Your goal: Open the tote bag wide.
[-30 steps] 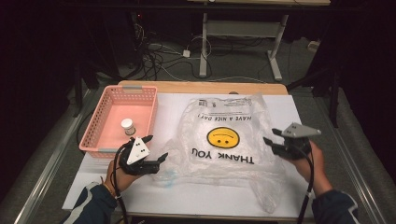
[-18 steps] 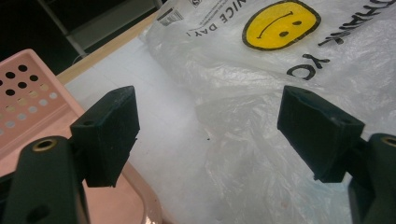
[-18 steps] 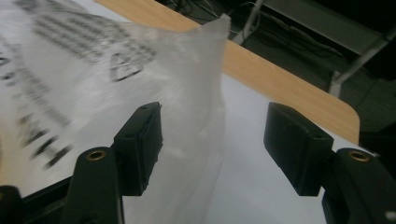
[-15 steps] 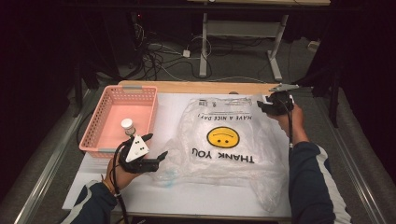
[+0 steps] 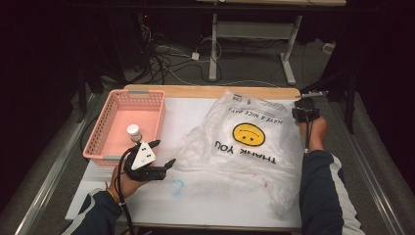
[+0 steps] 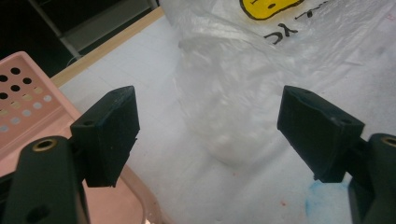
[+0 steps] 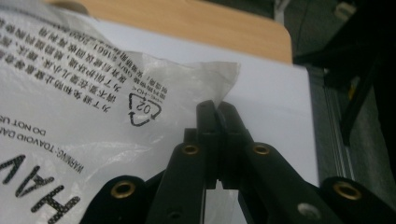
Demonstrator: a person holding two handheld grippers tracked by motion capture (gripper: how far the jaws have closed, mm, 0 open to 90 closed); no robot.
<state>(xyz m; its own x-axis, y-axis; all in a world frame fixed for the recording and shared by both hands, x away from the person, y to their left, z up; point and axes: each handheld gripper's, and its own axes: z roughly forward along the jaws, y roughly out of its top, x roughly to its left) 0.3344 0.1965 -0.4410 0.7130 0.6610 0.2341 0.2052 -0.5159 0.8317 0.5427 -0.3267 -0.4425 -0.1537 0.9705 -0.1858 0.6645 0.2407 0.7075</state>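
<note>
A clear plastic bag with a yellow smiley face and "THANK YOU" print lies crumpled on the white sheet. My right gripper is at the bag's far right corner. In the right gripper view its jaws are shut, pinching the bag's edge. My left gripper rests open near the front left, between the pink basket and the bag's left side. In the left gripper view the jaws stand wide apart, with nothing between them and the bag just ahead.
A small white-capped bottle stands in the pink basket, whose corner is beside my left jaw. A blue stain marks the sheet near the front. The wooden table edge runs along the back. Metal rails flank both sides.
My right gripper has moved away from the near right side to the bag's far right corner and has shut there. The left gripper has barely moved.
</note>
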